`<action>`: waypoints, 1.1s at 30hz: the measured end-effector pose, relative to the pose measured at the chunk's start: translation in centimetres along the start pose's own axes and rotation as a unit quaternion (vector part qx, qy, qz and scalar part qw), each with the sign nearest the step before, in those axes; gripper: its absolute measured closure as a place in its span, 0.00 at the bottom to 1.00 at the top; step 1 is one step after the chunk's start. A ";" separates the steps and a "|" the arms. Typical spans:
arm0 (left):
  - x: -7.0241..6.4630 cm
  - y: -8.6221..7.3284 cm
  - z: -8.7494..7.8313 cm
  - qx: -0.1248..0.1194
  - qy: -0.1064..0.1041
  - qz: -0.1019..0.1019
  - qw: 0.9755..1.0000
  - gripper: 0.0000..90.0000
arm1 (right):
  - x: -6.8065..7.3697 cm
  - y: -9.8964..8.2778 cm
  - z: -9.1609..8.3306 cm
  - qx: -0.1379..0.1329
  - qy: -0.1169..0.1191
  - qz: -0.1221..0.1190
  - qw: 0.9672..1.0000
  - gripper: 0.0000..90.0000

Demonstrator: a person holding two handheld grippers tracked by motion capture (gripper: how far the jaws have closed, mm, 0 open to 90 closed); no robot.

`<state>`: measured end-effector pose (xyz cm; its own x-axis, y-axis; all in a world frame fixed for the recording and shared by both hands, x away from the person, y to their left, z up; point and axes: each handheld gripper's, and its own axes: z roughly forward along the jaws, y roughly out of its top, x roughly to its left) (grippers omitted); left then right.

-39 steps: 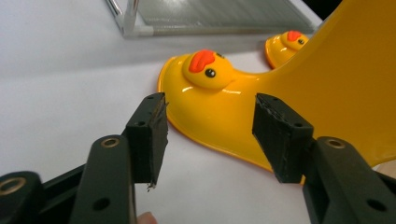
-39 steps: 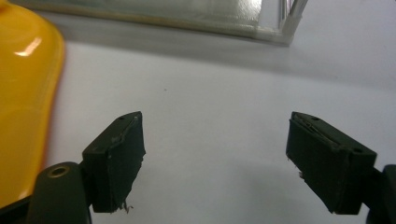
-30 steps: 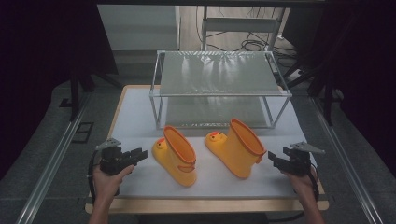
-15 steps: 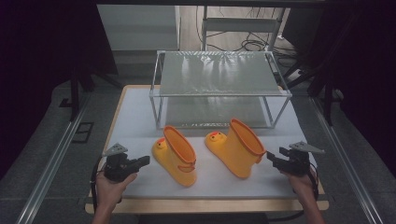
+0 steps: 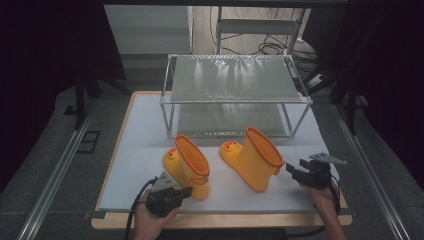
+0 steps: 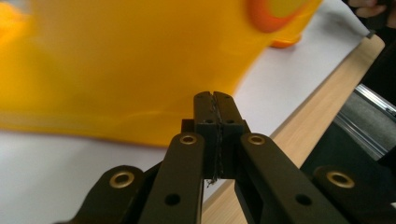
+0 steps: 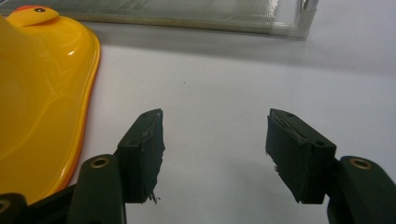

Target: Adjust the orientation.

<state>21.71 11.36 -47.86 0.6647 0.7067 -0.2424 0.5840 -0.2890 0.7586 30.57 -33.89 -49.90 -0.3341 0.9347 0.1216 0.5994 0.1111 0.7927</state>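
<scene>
Two yellow rubber boots are standing side by side on the white sheet covering the table (image 5: 125, 165), just in front of a wire rack (image 5: 235, 95). The left boot (image 5: 189, 165) is sitting right beside the left hand-held gripper (image 5: 186, 191), whose tips are pointing at the boot's lower side near the heel; whether they are touching it is hard to tell. In the left gripper view, its jaws are pressing together with nothing between them, having just been closing, and the boot's yellow wall is looming blurred directly ahead. The right boot (image 5: 252, 157) is standing just left of the right hand-held gripper (image 5: 291, 170), which is hovering near its heel with jaws spread wide and empty. In the right gripper view, the boot's glossy side (image 7: 42, 93) is lying just beside the left pad, apart from it.

The left boot is showing blurred and cut off by the frame in the left gripper view, and its toe is out of sight there. The rack's lower edge (image 7: 187, 18) is crossing the top of the right gripper view. The table's wooden rim (image 6: 308, 126) is running diagonally behind the closed jaws.
</scene>
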 end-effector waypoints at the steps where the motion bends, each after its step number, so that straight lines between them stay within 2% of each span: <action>1: -0.4 0.1 0.4 0.001 0.002 0.007 1.000 1.00 | 0.0 0.0 0.0 0.000 0.000 0.000 1.000 0.41; 3: -0.8 0.1 0.8 0.002 0.005 0.011 1.000 1.00 | -0.1 0.0 0.0 0.000 -0.001 0.000 1.000 0.41; 4: -1.5 0.3 1.5 0.002 0.016 0.024 1.000 1.00 | -0.2 0.0 -0.1 -0.001 -0.002 0.002 1.000 0.41; 7: -2.9 0.3 2.4 0.009 0.017 0.046 0.999 1.00 | -0.3 -0.1 -0.1 -0.002 -0.004 0.004 1.000 0.41; 8: -2.9 0.3 2.4 0.009 0.017 0.046 0.999 1.00 | -0.3 -0.1 -0.1 -0.002 -0.004 0.004 1.000 0.41; 10: -4.0 0.5 3.5 0.013 0.022 0.060 0.998 1.00 | -0.4 -0.1 -0.1 -0.001 -0.006 0.006 1.000 0.41; 14: -4.6 1.2 4.6 -0.002 0.046 0.065 0.997 1.00 | -0.4 -0.1 -0.1 -0.001 -0.008 0.008 1.000 0.41; 20: -4.2 1.2 4.7 -0.017 0.083 0.068 0.994 1.00 | -0.5 -0.3 -0.1 -0.002 -0.011 0.009 1.000 0.41; 22: -3.7 1.0 4.3 -0.021 0.076 0.059 0.995 1.00 | -0.6 -0.3 -0.1 -0.004 -0.013 0.010 1.000 0.41; 30: -3.1 0.2 3.1 -0.022 0.069 0.052 0.996 1.00 | -0.4 -0.4 0.0 -0.004 -0.016 0.007 1.000 0.41; 33: -2.4 -0.3 1.9 -0.021 0.068 0.042 0.997 1.00 | -0.4 -0.4 0.0 -0.002 -0.016 0.006 1.000 0.41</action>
<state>20.84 8.53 -48.70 0.6394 0.7629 -0.0954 0.5067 -0.3248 0.7986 30.47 -34.34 -50.30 -0.3039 0.9460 0.1126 0.5999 0.0982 0.7940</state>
